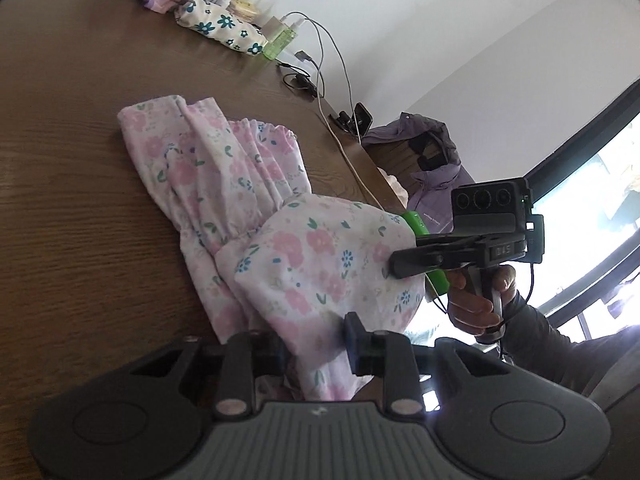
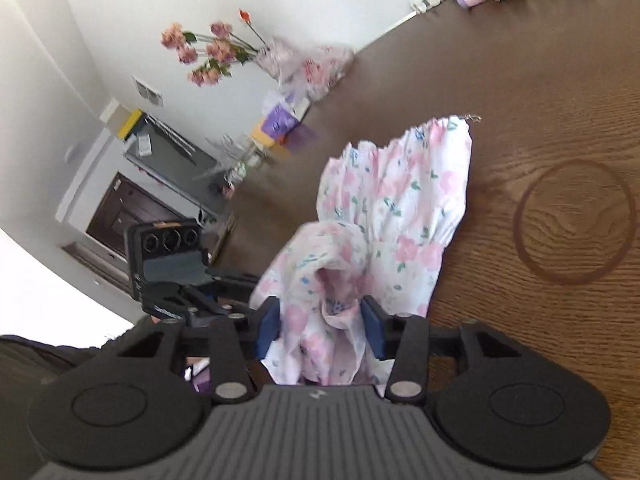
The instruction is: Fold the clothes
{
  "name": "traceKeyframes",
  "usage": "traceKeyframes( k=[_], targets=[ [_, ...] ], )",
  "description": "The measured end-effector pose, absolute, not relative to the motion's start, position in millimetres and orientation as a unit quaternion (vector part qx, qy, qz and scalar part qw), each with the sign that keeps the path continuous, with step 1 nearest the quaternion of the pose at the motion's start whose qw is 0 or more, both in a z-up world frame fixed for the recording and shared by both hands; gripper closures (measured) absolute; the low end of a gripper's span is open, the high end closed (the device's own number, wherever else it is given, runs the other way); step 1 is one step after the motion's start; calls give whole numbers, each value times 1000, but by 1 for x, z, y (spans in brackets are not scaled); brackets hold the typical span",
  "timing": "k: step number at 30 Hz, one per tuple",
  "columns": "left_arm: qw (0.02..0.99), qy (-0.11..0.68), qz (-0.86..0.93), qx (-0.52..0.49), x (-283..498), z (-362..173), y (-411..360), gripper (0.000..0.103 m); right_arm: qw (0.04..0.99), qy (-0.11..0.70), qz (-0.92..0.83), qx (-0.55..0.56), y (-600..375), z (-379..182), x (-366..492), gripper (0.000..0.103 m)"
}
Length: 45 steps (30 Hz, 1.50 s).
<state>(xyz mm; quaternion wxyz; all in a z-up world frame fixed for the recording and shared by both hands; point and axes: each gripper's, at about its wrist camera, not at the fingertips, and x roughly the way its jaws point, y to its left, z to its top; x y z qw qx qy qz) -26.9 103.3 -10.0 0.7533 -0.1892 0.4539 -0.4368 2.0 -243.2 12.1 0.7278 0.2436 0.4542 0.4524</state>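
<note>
brown wood-grain table (image 1: 72, 184) below, pink floral cotton garment (image 1: 248, 200) half lifted, far end resting on it. left gripper (image 1: 316, 344) and right gripper (image 2: 320, 320) both clamp bunched fabric; folding looks barely begun.

One pink floral garment (image 1: 256, 200) lies on one wooden tabletop (image 1: 72, 184), pinched by two claws, left (image 1: 316, 344) and right (image 2: 320, 326). One blue-flowered bundle (image 1: 220, 26), one green bottle (image 1: 280, 42), one purple jacket (image 1: 432, 152), one flower bunch (image 2: 212, 52).
</note>
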Motion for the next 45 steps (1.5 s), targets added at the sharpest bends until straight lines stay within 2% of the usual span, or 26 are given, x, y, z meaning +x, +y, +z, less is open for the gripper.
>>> traceKeyframes(
  k=[2, 5, 6, 7, 9, 12, 13, 16, 18, 19, 21, 22, 24, 26, 29, 32, 34, 35, 36, 40, 43, 44, 45],
  targets=[
    [755, 457, -433, -183, -30, -13, 101, 80, 719, 481, 437, 247, -239, 2, 3, 93],
    [762, 456, -424, -179, -32, -13, 100, 79, 716, 498, 411, 266, -237, -12, 3, 94],
    [765, 455, -420, -178, -33, -11, 101, 75, 719, 494, 406, 271, -237, -14, 3, 92],
    [773, 450, -413, -173, -35, -7, 103, 67, 725, 489, 401, 273, -238, -13, 0, 88],
    [790, 439, -399, -154, -40, 3, 107, 59, 742, 478, 401, 246, -240, -2, -6, 67],
    [822, 413, -376, -111, -47, 23, 116, 58, 808, 410, 394, 152, -246, 32, -23, 54],
    [835, 400, -367, -94, -50, 31, 118, 59, 835, 378, 383, 115, -248, 44, -30, 53],
    [865, 308, -396, -26, -68, 61, 112, 59, 872, 295, 387, 52, -246, 67, -51, 55],
    [860, 281, -426, 5, -69, 68, 94, 59, 869, 281, 406, 33, -226, 72, -49, 69],
    [854, 280, -437, 20, -67, 68, 84, 59, 866, 284, 411, 19, -214, 70, -43, 72],
    [844, 293, -447, 49, -62, 59, 66, 60, 857, 307, 413, 6, -196, 56, -25, 81],
    [839, 305, -446, 64, -58, 50, 59, 66, 847, 335, 413, 19, -191, 46, -12, 83],
    [834, 330, -433, 91, -53, 31, 52, 69, 815, 393, 420, 66, -193, 25, 10, 84],
    [836, 330, -430, 86, -53, 23, 54, 67, 790, 425, 431, 99, -198, 12, 24, 84],
    [839, 330, -425, 77, -53, 10, 57, 66, 799, 411, 430, 84, -208, 17, 18, 78],
    [839, 315, -436, 82, -47, 26, 60, 63, 823, 385, 412, 71, -222, 35, 0, 68],
    [840, 290, -448, 102, -45, 38, 58, 48, 836, 369, 399, 73, -232, 45, -21, 54],
    [838, 276, -454, 121, -43, 43, 56, 45, 844, 363, 386, 79, -236, 48, -33, 45],
    [834, 267, -463, 138, -40, 45, 52, 43, 852, 361, 368, 91, -240, 47, -44, 43],
    [786, 299, -524, 138, -13, 40, 42, 43, 868, 355, 305, 167, -246, 33, -83, 42],
    [746, 333, -564, 122, 4, 30, 38, 43, 885, 338, 272, 168, -231, 21, -96, 43],
    [739, 344, -567, 118, 9, 27, 37, 43, 888, 335, 268, 168, -226, 17, -97, 48],
    [736, 352, -566, 115, 14, 25, 36, 43, 884, 334, 272, 181, -225, 13, -96, 69]
  ],
)
